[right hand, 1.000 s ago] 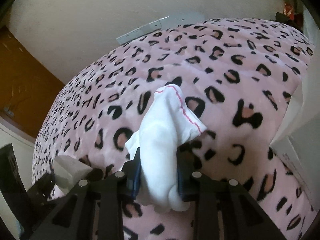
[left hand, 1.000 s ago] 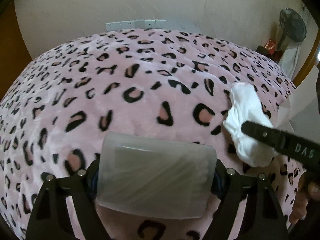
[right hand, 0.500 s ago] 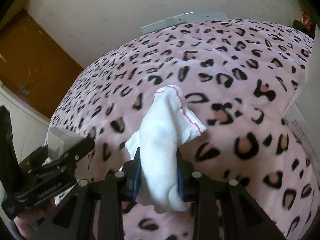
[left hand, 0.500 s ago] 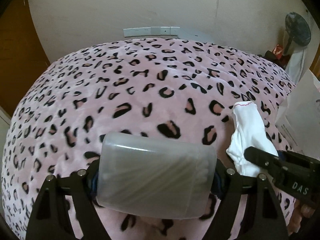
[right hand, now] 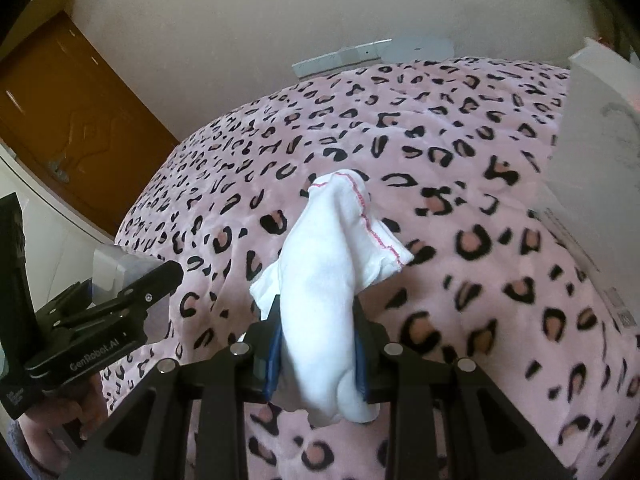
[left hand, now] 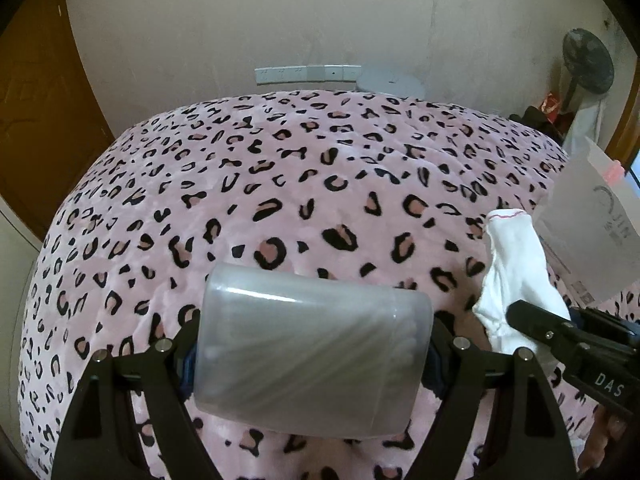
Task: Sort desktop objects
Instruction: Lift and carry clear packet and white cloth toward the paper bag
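Note:
My left gripper [left hand: 312, 354] is shut on a frosted plastic box of cotton swabs [left hand: 312, 348], held crosswise between its pads above the pink leopard-print blanket [left hand: 280, 184]. My right gripper [right hand: 318, 354] is shut on a white cloth with a pink stitched hem [right hand: 328, 280], which sticks up out of the jaws. In the left wrist view the white cloth [left hand: 516, 272] and the right gripper's finger show at the right. In the right wrist view the left gripper [right hand: 132, 292] with its box shows at the lower left, held by a hand.
A white paper bag [left hand: 592, 232] stands at the blanket's right edge, also seen as the white bag [right hand: 600, 136]. A wall with a power strip [left hand: 308, 74] lies beyond the bed. A fan [left hand: 588, 64] stands far right, a brown door [right hand: 60, 112] at left.
Both grippers have risen and drawn back from the blanket, each keeping its hold. More of the wall, the door and the white bag has come into view.

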Available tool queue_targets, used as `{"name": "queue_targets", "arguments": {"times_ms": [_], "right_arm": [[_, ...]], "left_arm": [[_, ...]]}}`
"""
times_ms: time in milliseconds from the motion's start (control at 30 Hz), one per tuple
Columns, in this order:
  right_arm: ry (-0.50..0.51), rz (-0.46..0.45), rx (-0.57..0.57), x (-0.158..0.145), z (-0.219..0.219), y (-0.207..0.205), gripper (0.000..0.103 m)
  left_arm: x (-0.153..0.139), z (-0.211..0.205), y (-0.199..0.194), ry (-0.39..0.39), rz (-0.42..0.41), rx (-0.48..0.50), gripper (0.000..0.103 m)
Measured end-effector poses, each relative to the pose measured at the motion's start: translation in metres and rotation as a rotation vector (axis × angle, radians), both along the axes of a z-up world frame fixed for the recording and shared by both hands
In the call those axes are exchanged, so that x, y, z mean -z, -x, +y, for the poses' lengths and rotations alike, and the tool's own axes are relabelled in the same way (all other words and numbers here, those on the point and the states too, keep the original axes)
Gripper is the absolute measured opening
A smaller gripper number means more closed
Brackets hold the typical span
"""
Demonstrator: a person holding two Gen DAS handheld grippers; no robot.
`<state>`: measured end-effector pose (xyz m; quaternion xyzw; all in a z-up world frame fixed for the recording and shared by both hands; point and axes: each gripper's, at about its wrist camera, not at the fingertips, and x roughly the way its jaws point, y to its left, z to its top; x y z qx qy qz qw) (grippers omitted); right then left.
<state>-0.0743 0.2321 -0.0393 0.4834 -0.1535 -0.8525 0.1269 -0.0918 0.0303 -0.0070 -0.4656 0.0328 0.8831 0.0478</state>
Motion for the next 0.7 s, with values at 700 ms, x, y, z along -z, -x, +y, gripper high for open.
{"name": "queue_targets", "arguments": {"times_ms": [700], "right_arm": [[-0.059,0.08,0.108,-0.06,0.039,-0.08,0.029]], "left_arm": [[-0.055,0.057,-0.063,-0.022,0.047,0.149,0.082]]}}
